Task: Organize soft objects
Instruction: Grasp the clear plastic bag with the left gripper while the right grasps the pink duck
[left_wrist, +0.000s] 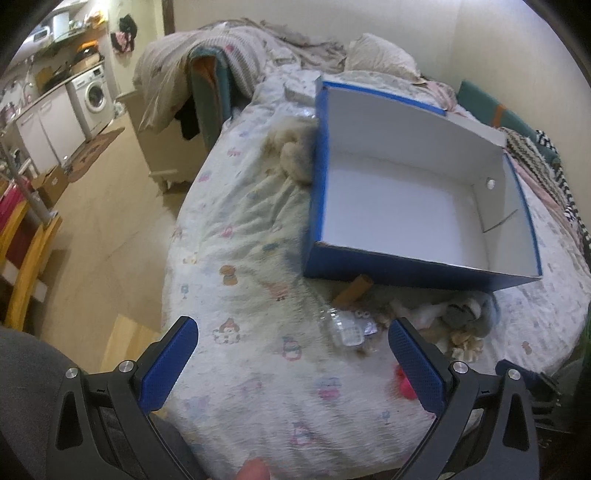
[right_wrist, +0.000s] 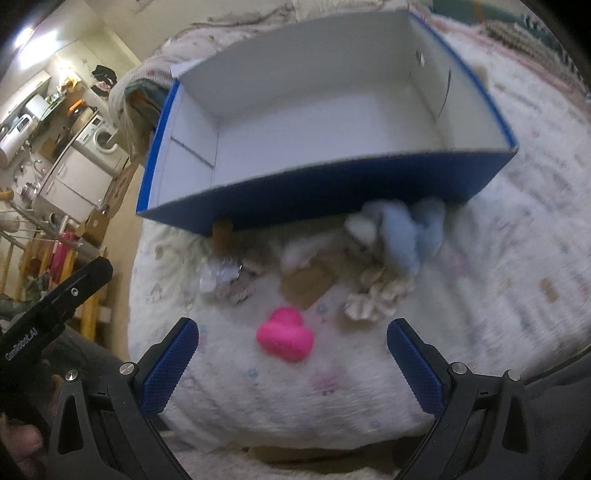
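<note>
An empty blue box with a white inside (left_wrist: 406, 199) (right_wrist: 332, 122) sits on the bed. In front of it lies a pile: a pink soft heart-like toy (right_wrist: 286, 338) (left_wrist: 404, 386), a blue and white plush (right_wrist: 406, 229) (left_wrist: 461, 314), a cream frilly soft thing (right_wrist: 373, 295) (left_wrist: 465, 341), crumpled clear plastic (left_wrist: 343, 325) (right_wrist: 218, 275) and a brown cardboard piece (right_wrist: 308, 284). A beige plush (left_wrist: 293, 155) lies left of the box. My left gripper (left_wrist: 293, 362) is open above the sheet. My right gripper (right_wrist: 293, 360) is open, just short of the pink toy.
The bed has a white patterned sheet (left_wrist: 240, 258), with blankets and a pillow (left_wrist: 380, 55) at its far end. A brown tube (left_wrist: 352, 291) pokes out under the box. Floor, washing machine (left_wrist: 94, 96) and yellow wooden frame (left_wrist: 26, 266) lie to the left.
</note>
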